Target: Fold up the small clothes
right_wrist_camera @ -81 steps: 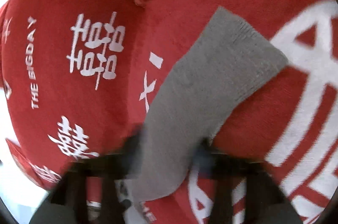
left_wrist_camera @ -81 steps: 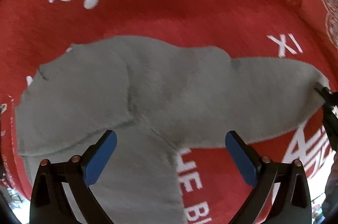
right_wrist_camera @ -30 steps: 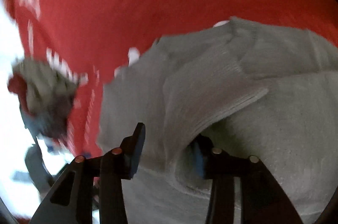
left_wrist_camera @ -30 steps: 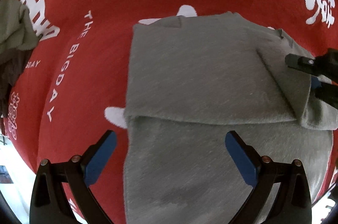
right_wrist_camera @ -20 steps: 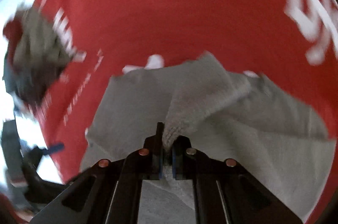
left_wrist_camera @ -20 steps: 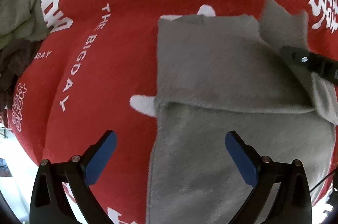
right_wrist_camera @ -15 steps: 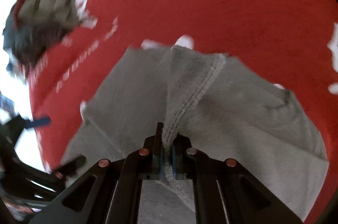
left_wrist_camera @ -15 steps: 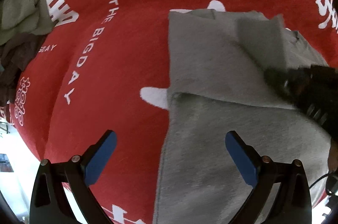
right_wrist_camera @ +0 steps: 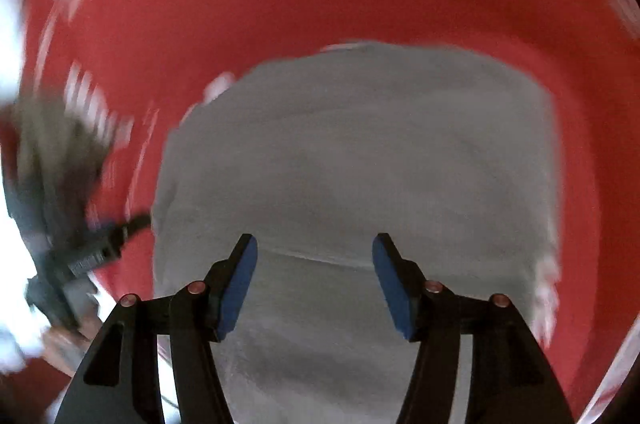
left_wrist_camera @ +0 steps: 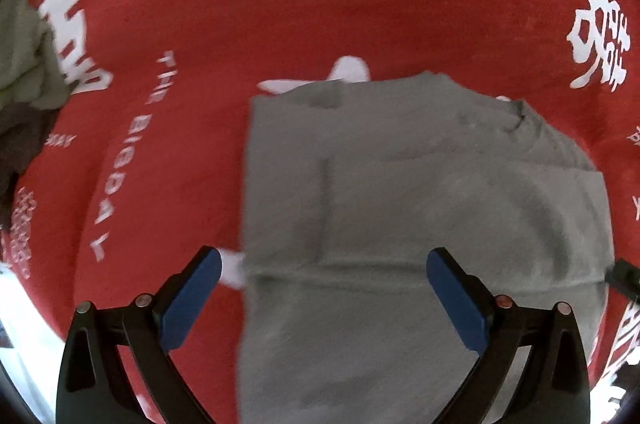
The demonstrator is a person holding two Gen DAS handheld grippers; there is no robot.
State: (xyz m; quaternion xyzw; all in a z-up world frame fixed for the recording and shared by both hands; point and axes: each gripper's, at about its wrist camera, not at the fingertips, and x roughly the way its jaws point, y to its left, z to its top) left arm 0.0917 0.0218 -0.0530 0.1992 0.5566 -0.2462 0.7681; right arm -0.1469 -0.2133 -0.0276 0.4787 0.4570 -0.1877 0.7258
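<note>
**Sleeve laid across the body; right jaws letting go**

Change noted: half a second ago the right hand-held gripper [right_wrist_camera: 315, 280] was clamped on a sleeve cuff of the grey garment [left_wrist_camera: 420, 216] and carrying it over the body. That sleeve now lies flat across the chest, its cuff edge showing as a straight seam left of centre in the left wrist view. The right jaws are opening, with nothing between the pads; grey cloth lies below them, not pinched. Judgement: the sleeve fold is done and a lengthwise or crosswise fold of the body comes next.

Left to right:
- Far left, a heap of other clothes [left_wrist_camera: 24, 79], olive over dark, well apart from the garment. Number of pieces cannot be told.
- Left hand-held gripper [left_wrist_camera: 324, 288]: jaws wide apart, holding nothing, poised over the near left part of the garment.
- The grey garment lies on the red cover [left_wrist_camera: 320, 3] with white lettering, roughly rectangular, collar at its far right.
- The right view is motion-blurred.

Count: two hand-held grippers, one grey garment, one heap, one red cover.
</note>
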